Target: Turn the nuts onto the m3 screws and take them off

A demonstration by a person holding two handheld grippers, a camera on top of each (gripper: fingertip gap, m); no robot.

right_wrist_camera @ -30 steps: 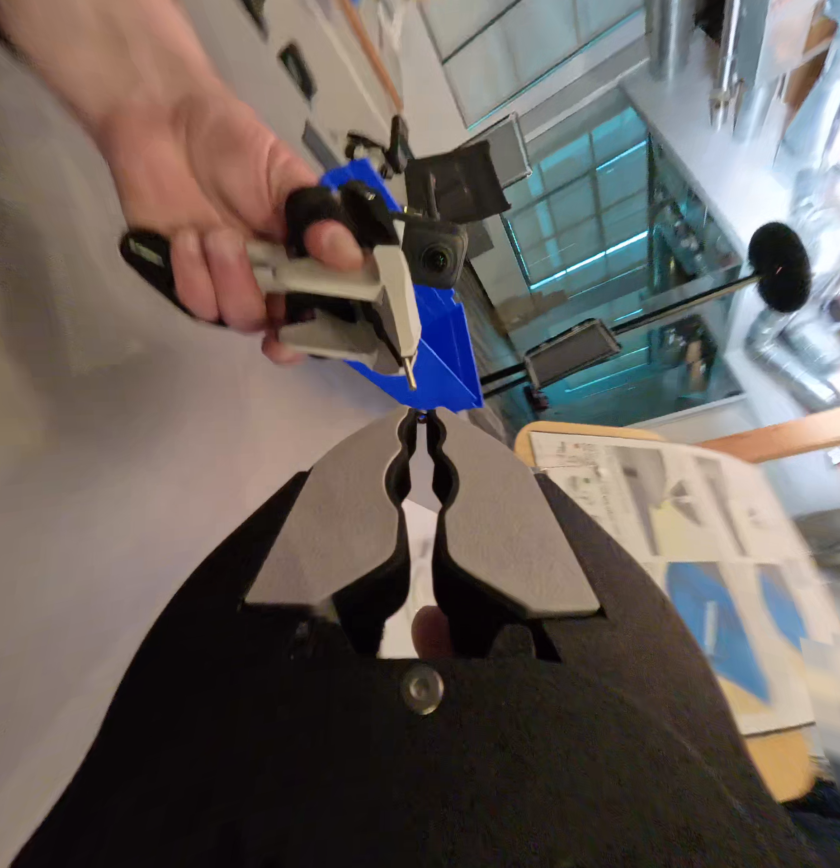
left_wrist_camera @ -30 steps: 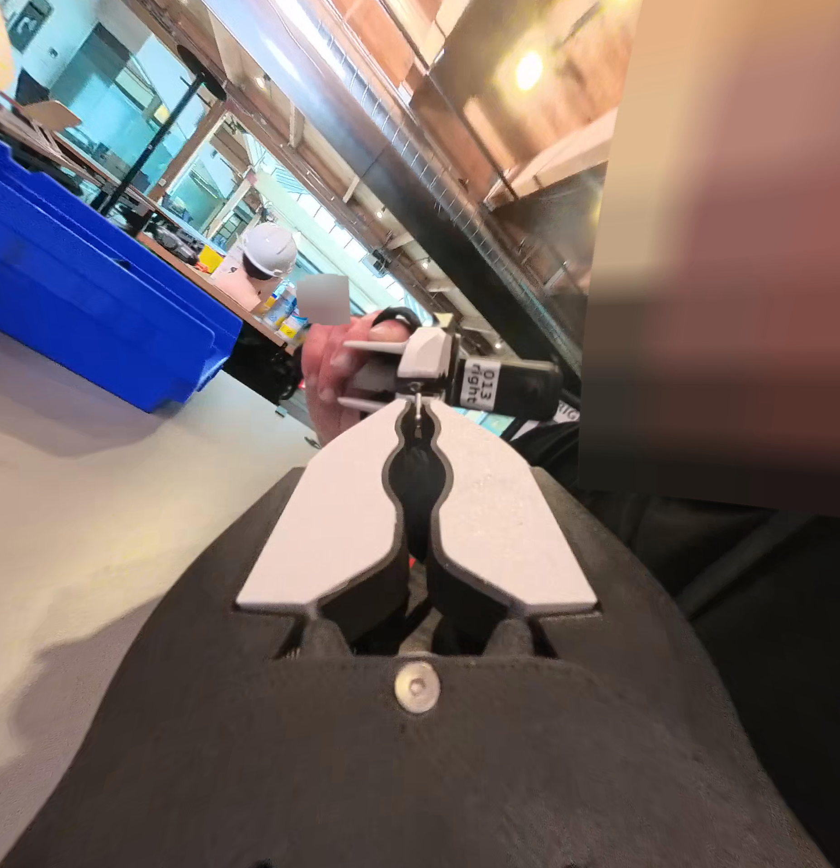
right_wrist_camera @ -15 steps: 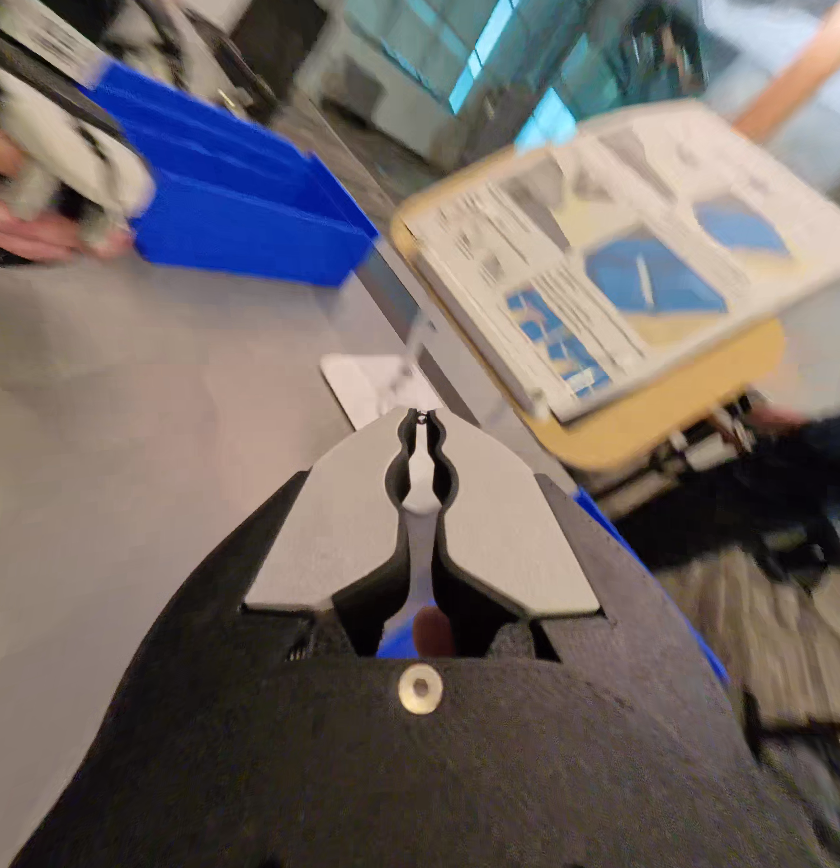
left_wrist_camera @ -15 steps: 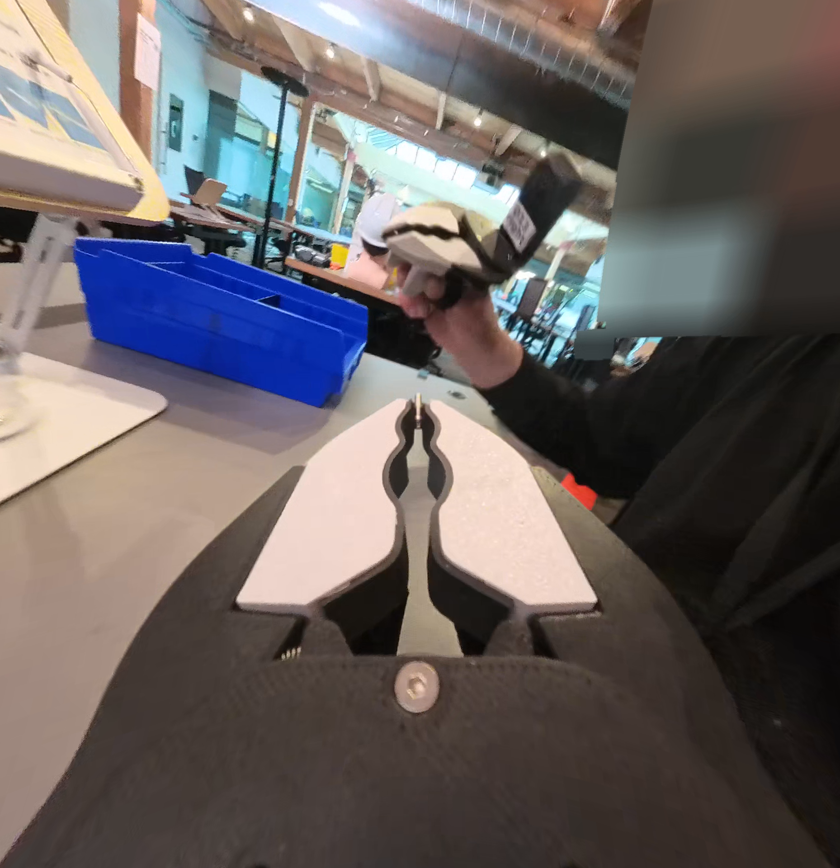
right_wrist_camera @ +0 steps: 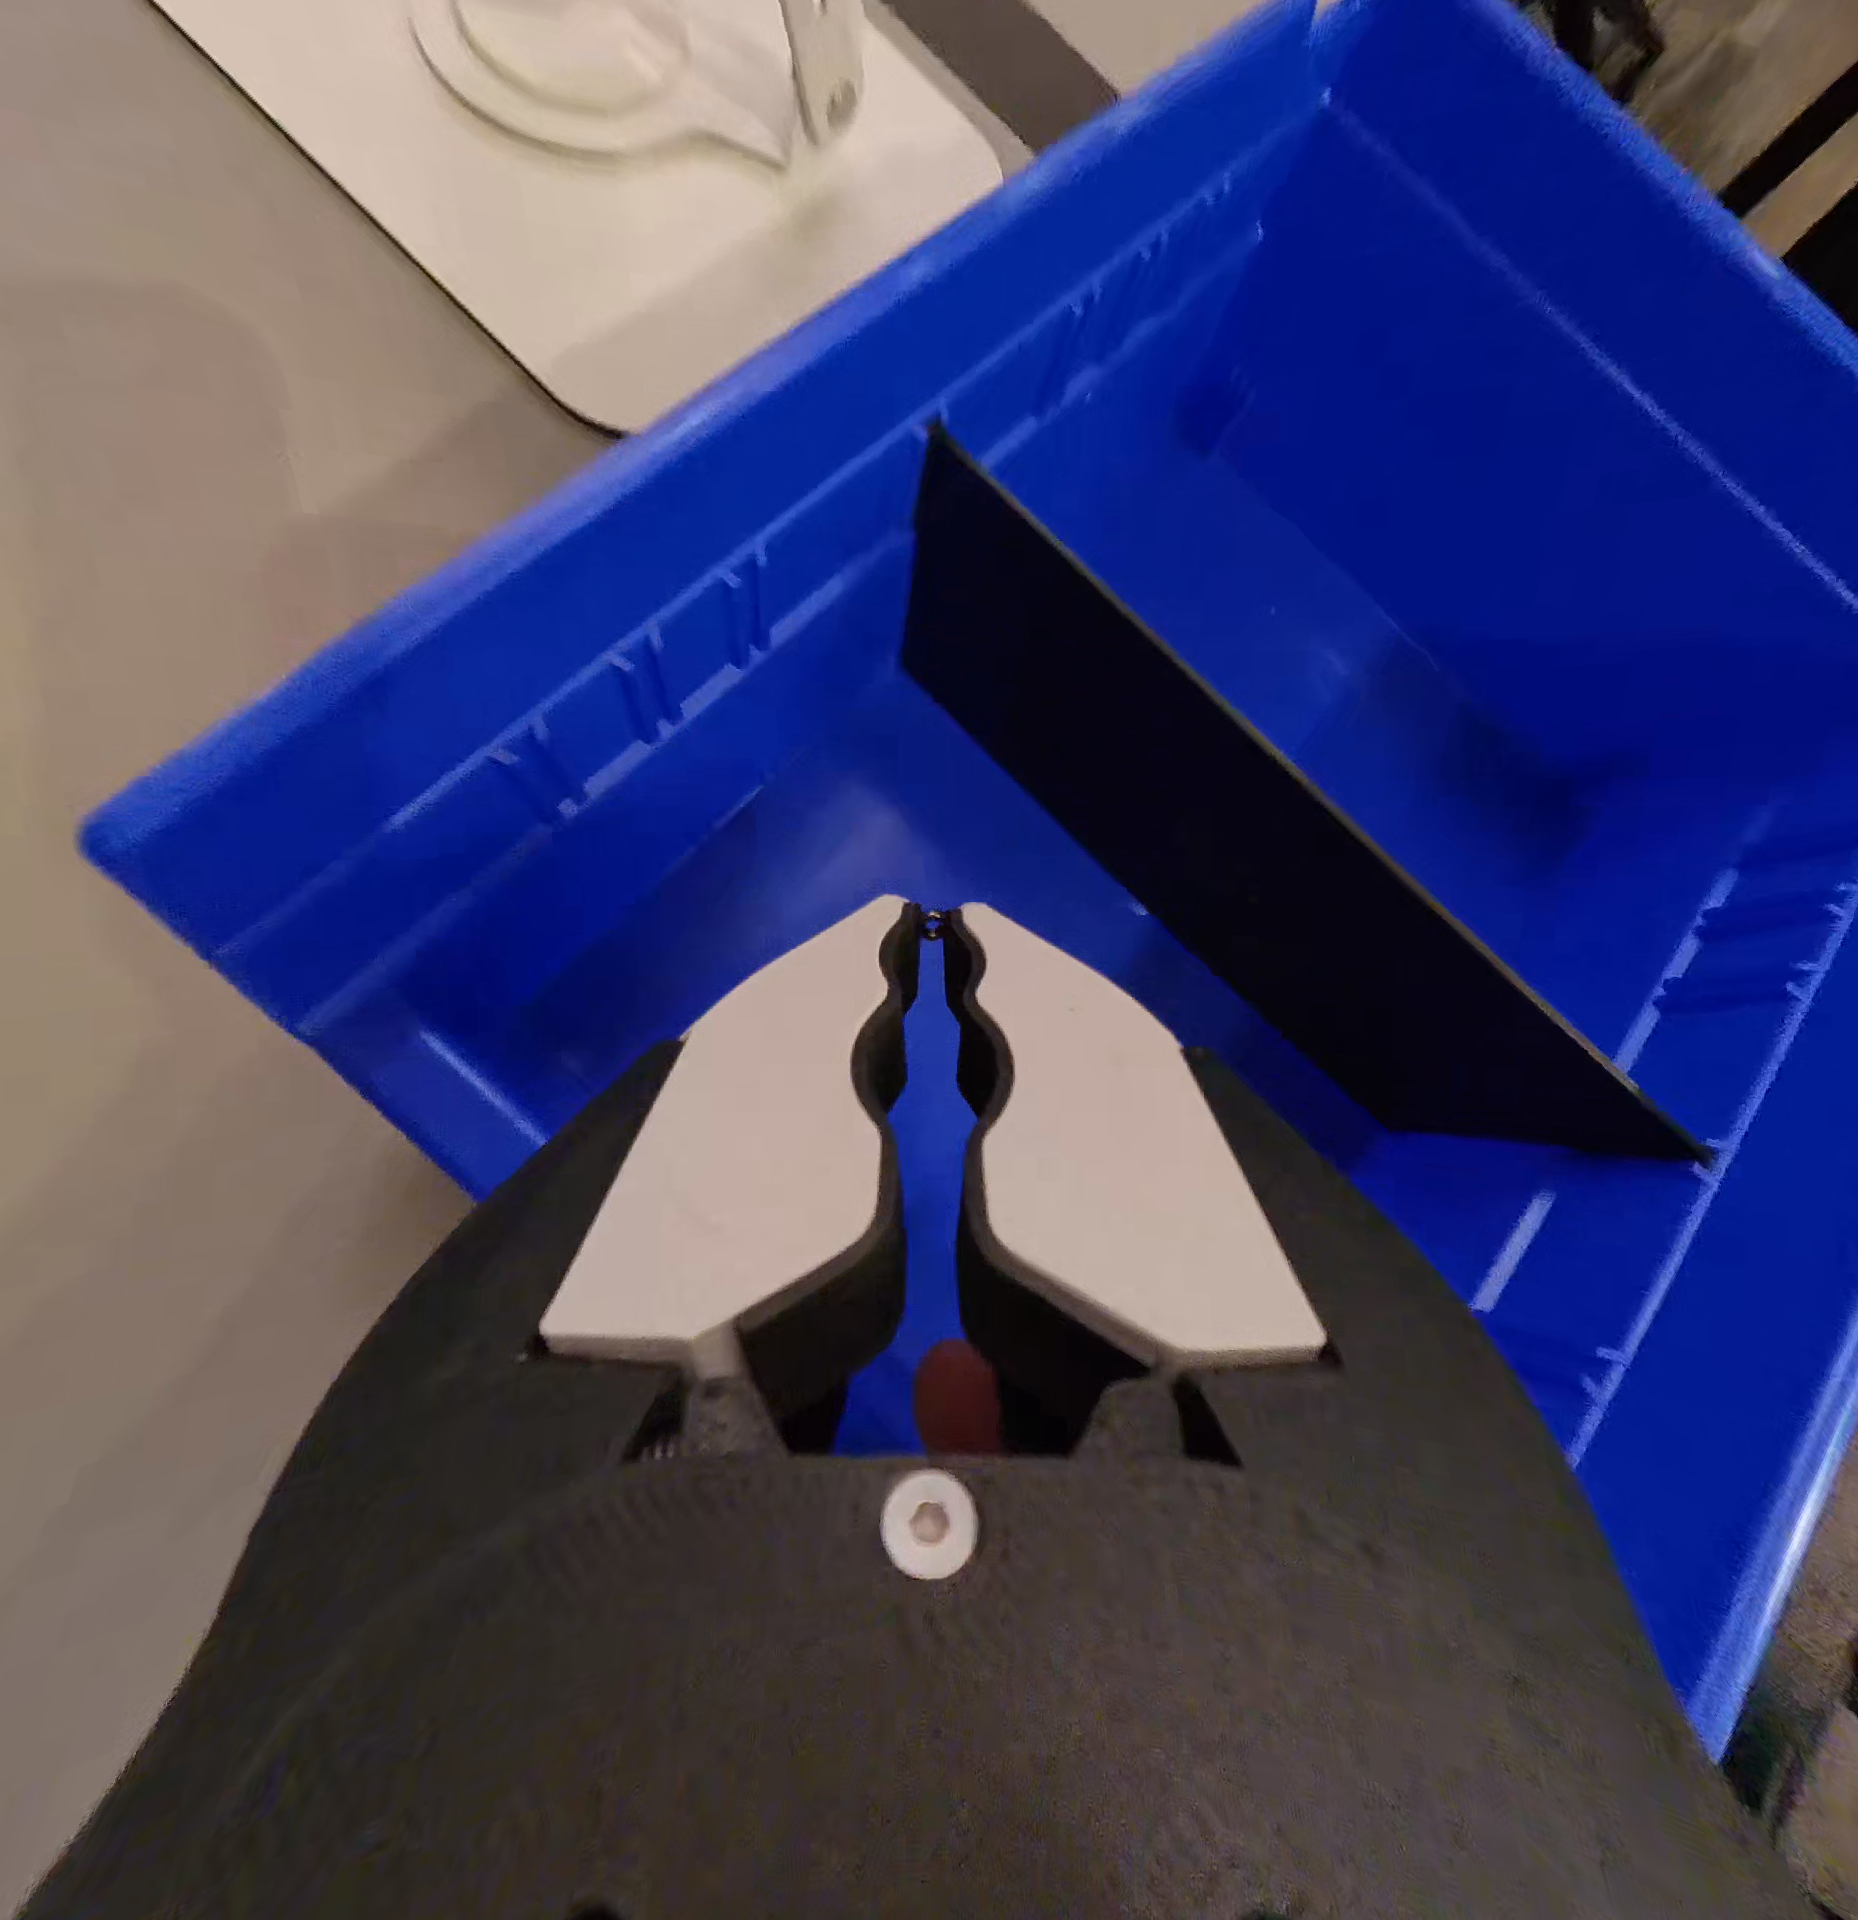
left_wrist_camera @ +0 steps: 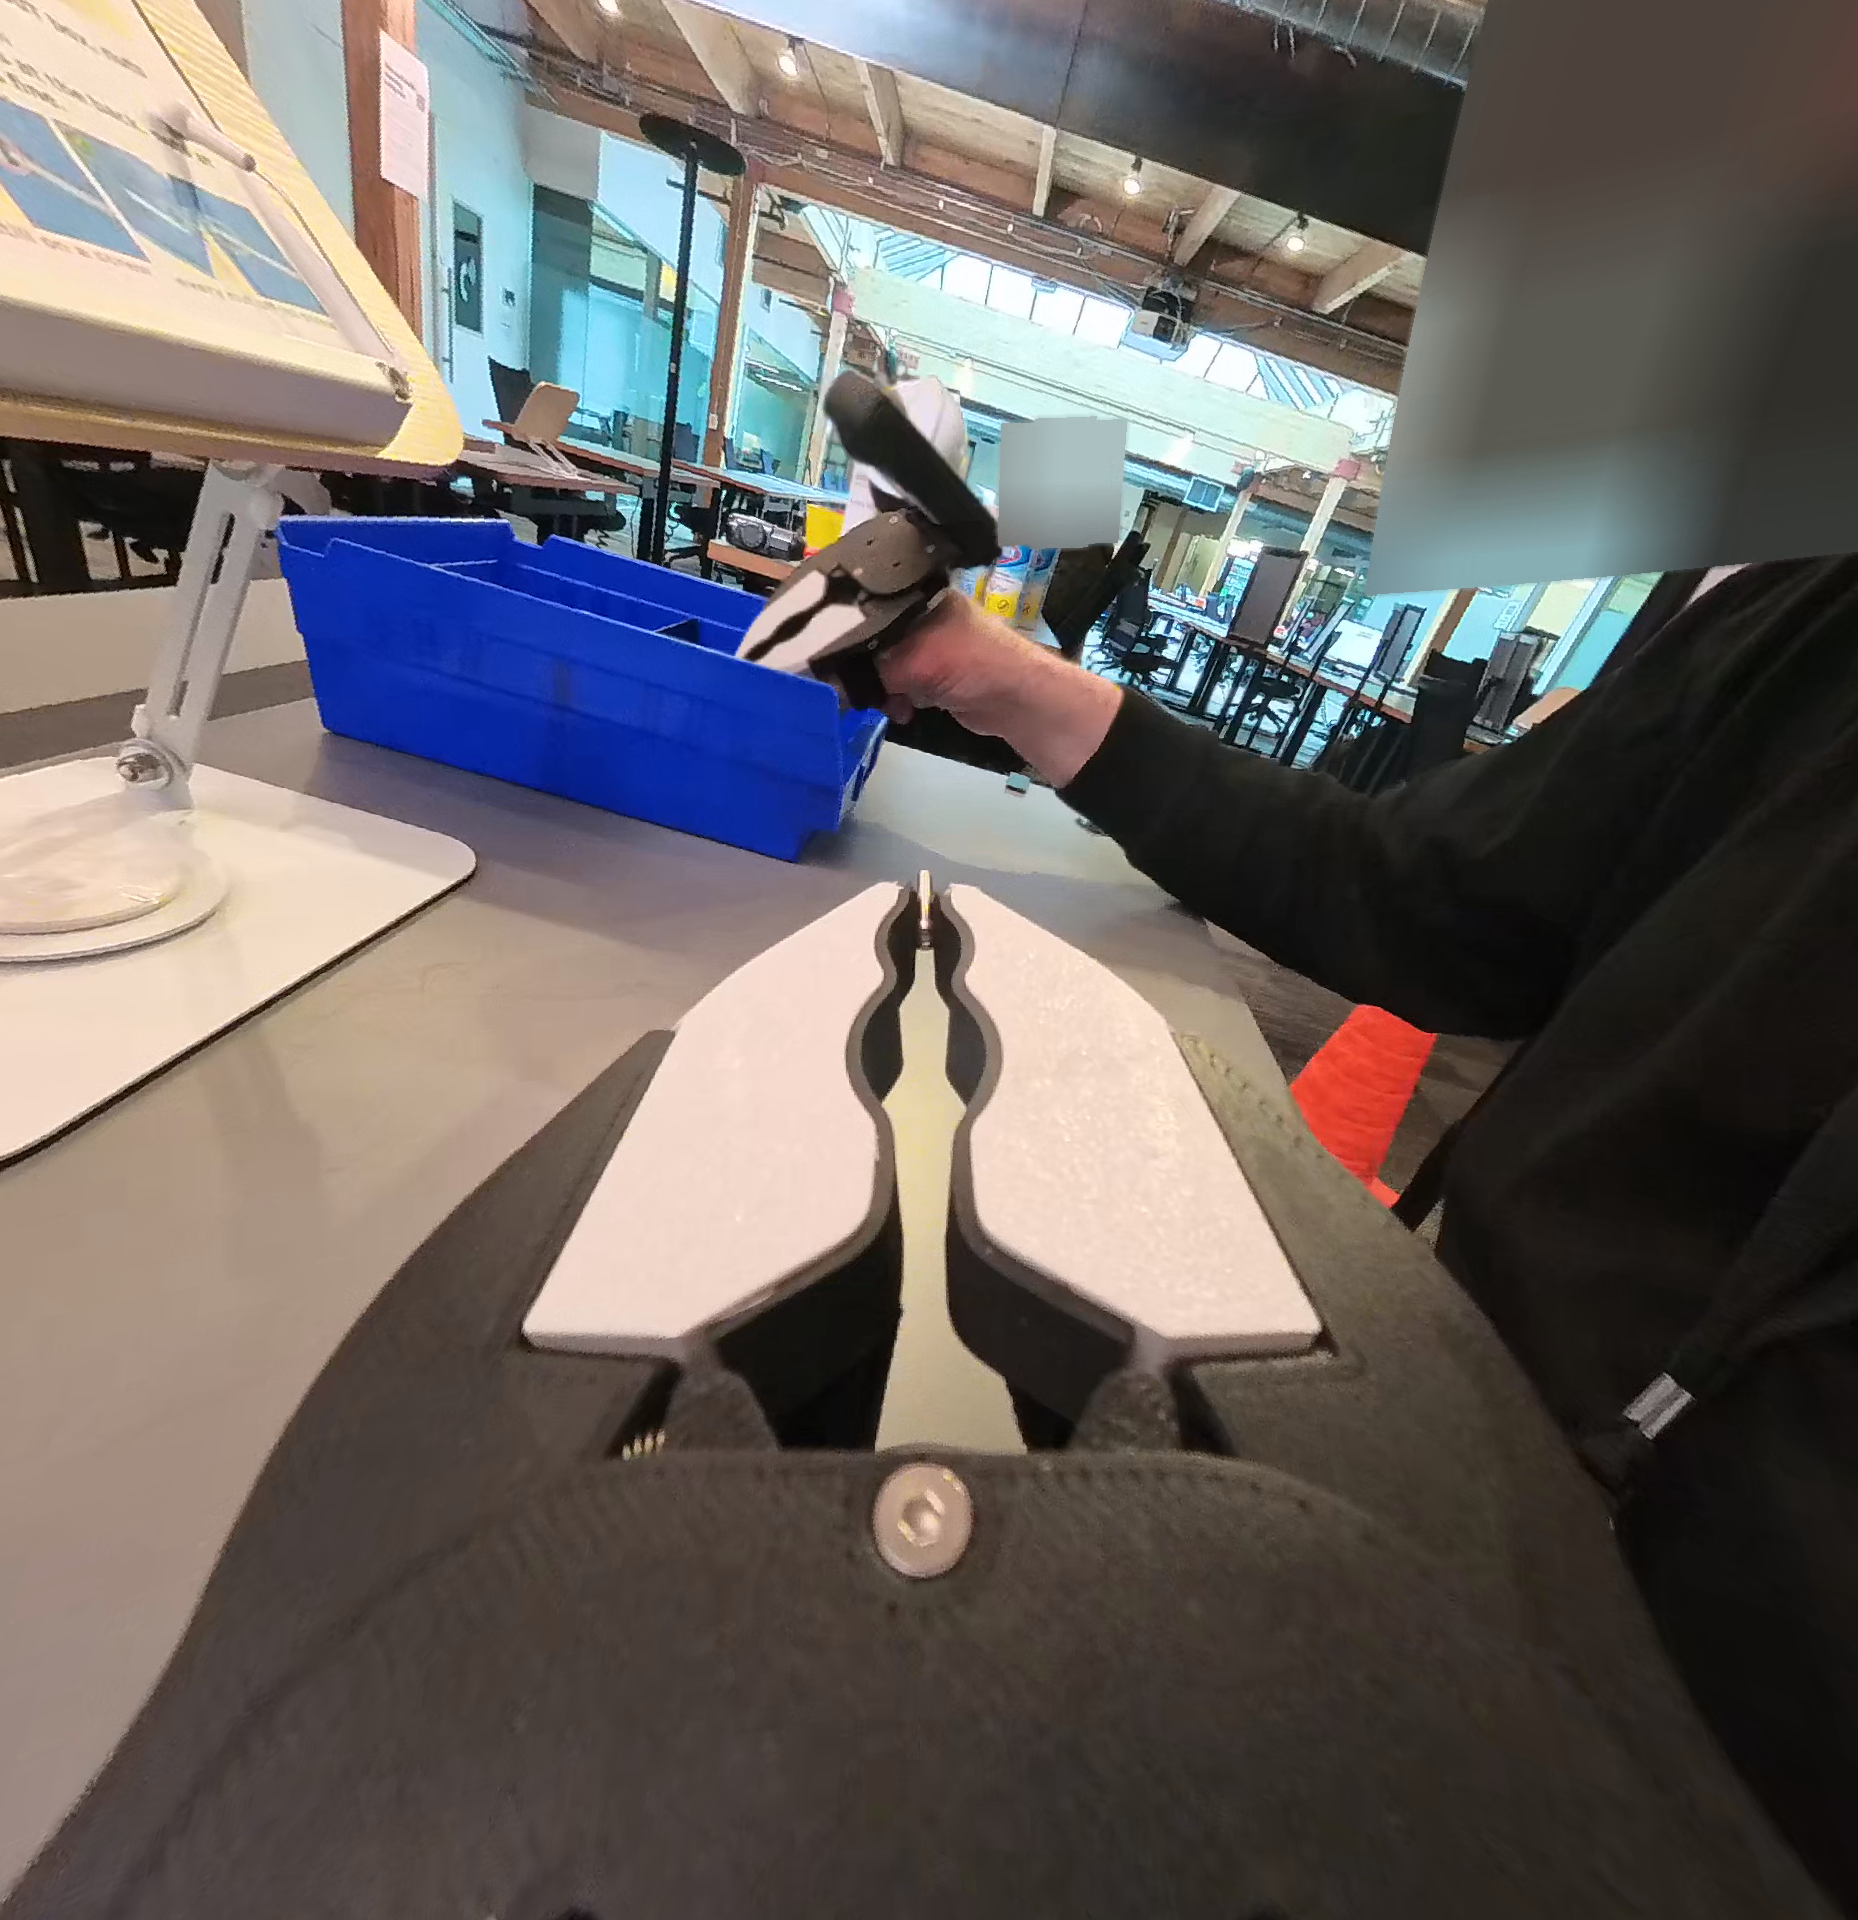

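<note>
Left gripper (left_wrist_camera: pixel 923 914) nearly shut, pinching screw (left_wrist_camera: pixel 923 902) upright at tips, above table (left_wrist_camera: pixel 281 1195). Right gripper (right_wrist_camera: pixel 935 923) nearly shut on tiny nut (right_wrist_camera: pixel 935 927), poised over blue bin (right_wrist_camera: pixel 592 665), near compartment beside divider (right_wrist_camera: pixel 1216 790).

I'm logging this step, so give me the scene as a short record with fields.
left hand-held gripper: shut on screw, above the table
right hand-held gripper: shut on nut, over the bin
bin: blue, black divider; no loose parts visible inside
beside bin: white stand base
</note>
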